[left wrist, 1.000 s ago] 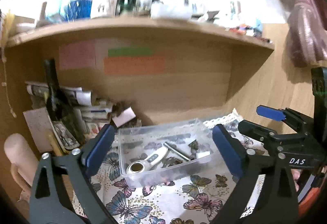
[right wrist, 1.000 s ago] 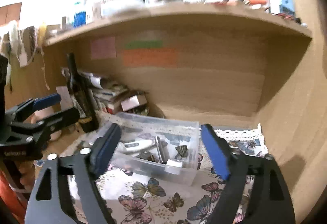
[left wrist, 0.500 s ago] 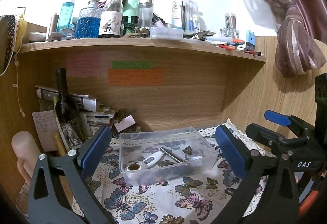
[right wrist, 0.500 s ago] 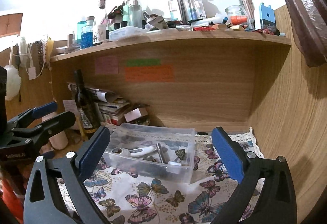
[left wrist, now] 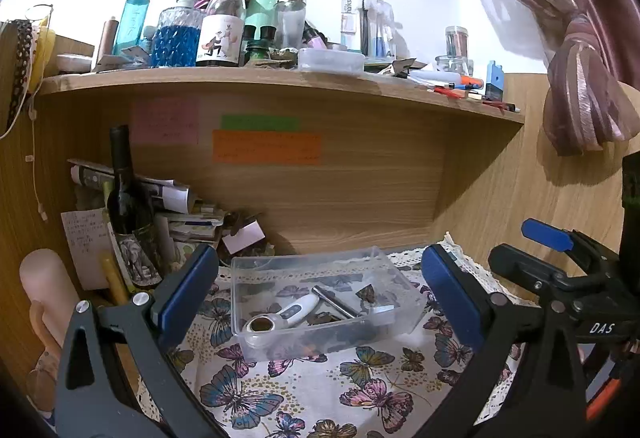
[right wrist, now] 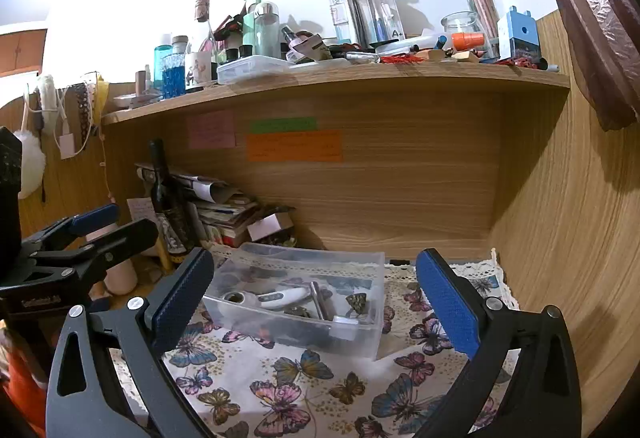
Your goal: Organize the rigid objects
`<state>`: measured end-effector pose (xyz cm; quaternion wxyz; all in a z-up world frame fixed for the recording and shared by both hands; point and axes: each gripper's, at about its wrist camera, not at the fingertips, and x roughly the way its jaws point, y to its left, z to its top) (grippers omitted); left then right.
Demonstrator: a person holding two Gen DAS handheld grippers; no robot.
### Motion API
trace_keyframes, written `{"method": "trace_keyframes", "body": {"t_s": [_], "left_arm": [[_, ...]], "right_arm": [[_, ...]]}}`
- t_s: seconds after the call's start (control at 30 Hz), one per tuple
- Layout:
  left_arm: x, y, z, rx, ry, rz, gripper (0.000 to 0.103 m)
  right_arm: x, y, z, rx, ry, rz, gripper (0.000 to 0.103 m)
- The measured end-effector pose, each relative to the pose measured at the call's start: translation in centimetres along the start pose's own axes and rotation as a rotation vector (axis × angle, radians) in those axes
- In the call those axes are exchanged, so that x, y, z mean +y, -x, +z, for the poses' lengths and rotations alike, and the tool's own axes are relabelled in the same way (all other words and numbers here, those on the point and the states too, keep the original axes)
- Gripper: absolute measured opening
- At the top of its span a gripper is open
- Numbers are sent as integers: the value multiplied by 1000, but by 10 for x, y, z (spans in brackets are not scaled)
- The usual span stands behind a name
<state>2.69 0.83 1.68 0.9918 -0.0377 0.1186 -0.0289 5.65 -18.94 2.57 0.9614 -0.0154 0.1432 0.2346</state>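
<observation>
Butterfly-printed white cloth with a lace edge [left wrist: 320,390] covers the desk surface inside a wooden alcove, and on it, toward the far side, sits a clear rectangular plastic box [left wrist: 320,302]. Inside the box lie a white handheld thermometer-like device with a round lens end [left wrist: 280,318], a slim metal rod [left wrist: 334,301] angled just to its right, and a few small dark pieces too blurred to name. The left gripper [left wrist: 316,298] hovers on the near side of the box with its blue-padded jaws spread wide apart — nothing between them but the view of the box. The right gripper [right wrist: 312,294] hangs likewise, jaws parted and holding nothing, the box framed between its pads. To the left stands a dark glass wine bottle [left wrist: 128,206] upright before a stack of papers and magazines [left wrist: 180,214]. Orange, green and pink sticky notes [left wrist: 266,146] are stuck on the back panel, under a wooden shelf [left wrist: 280,78] crowded with bottles and jars.
</observation>
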Motion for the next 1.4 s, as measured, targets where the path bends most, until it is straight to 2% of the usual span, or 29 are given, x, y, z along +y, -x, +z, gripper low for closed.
{"method": "trace_keyframes", "body": {"t_s": [0.87, 1.13, 1.4], "left_arm": [[4, -1, -2, -4, 19, 7, 103], [5, -4, -2, 19, 40, -1, 103], [2, -4, -2, 6, 17, 10, 103]], "right_arm": [[1, -1, -1, 0, 12, -2, 103], [3, -1, -1, 1, 15, -3, 103], [0, -4, -2, 6, 11, -5, 103]]}}
